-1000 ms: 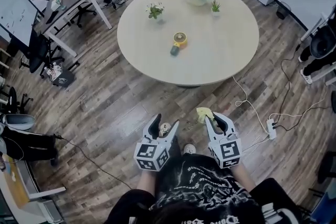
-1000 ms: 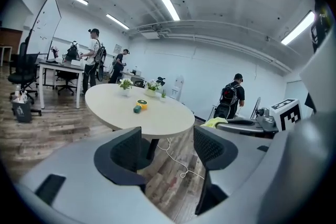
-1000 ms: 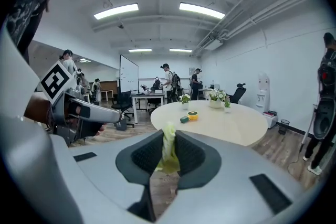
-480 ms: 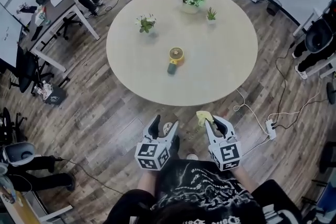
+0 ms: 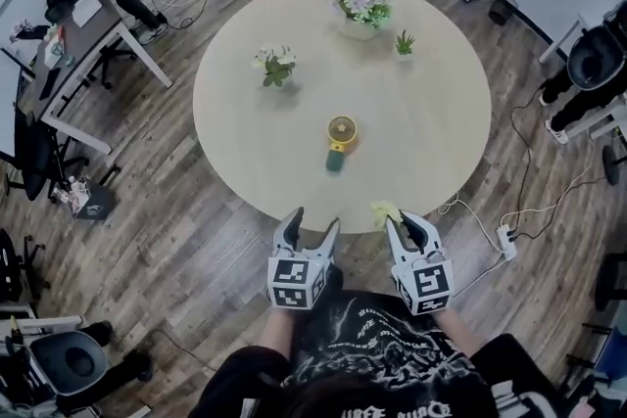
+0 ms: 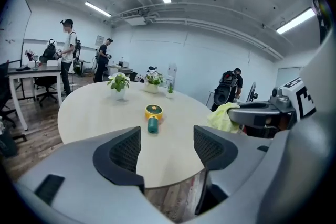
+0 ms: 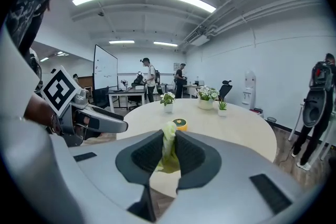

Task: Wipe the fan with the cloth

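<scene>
A small hand fan [image 5: 340, 140] with a yellow head and green handle lies on the round table [image 5: 255, 142], also visible as the fan [image 6: 153, 117] and the fan [image 7: 180, 124]. My right gripper [image 5: 402, 224] is shut on a yellow-green cloth [image 5: 384, 211], which sticks up between its pads [image 7: 168, 150]. The left gripper [image 5: 308, 224] is open and holds nothing. Both hover at the table's near edge, short of the fan. From the left gripper view the cloth [image 6: 224, 117] shows at the right.
Three potted plants stand on the far half of the table: one [image 5: 275, 66] at left, a big one [image 5: 361, 7] and a tiny one [image 5: 405, 43]. Desks, office chairs and people are beyond. A power strip [image 5: 506, 240] and cables lie on the floor at right.
I have come closer to the table: both grippers, earlier over the wood floor, now reach its near edge. The cloth stays gripped in the right one.
</scene>
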### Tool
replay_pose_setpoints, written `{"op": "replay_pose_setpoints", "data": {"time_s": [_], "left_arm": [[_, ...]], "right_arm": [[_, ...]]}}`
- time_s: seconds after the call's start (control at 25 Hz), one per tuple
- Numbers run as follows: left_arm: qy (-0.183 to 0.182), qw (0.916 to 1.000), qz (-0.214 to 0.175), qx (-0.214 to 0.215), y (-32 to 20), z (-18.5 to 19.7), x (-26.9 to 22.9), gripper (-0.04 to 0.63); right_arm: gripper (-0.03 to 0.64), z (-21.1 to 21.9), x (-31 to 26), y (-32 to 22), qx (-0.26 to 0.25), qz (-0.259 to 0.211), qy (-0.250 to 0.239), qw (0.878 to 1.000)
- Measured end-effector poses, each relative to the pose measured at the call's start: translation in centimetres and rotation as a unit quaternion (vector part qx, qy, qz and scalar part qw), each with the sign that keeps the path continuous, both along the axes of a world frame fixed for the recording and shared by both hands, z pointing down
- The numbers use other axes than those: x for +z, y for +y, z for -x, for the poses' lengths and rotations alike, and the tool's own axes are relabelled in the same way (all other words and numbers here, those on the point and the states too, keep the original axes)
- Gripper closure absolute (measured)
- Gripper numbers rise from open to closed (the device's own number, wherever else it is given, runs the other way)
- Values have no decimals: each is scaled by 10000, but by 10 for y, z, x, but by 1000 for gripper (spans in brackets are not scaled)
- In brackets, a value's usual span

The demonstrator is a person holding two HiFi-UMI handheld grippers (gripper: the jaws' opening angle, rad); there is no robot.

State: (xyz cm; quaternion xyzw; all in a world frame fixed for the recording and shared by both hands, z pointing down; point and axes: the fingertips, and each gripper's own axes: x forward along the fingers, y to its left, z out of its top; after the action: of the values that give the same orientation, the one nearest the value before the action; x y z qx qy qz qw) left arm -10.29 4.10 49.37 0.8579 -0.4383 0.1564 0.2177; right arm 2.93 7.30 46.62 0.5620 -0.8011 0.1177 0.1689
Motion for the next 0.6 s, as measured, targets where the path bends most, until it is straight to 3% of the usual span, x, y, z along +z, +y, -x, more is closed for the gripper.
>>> {"op": "replay_pose_setpoints", "data": {"time_s": [0.32, 0.6], "left_arm": [[-213, 9982, 98, 544, -52, 1, 17, 270], [-181, 9977, 500, 417, -76, -13, 38, 270]], "right_arm": [[545, 1, 4, -49, 594, -8, -58, 9982], [543, -11, 4, -68, 1013, -71, -9, 9948]]}}
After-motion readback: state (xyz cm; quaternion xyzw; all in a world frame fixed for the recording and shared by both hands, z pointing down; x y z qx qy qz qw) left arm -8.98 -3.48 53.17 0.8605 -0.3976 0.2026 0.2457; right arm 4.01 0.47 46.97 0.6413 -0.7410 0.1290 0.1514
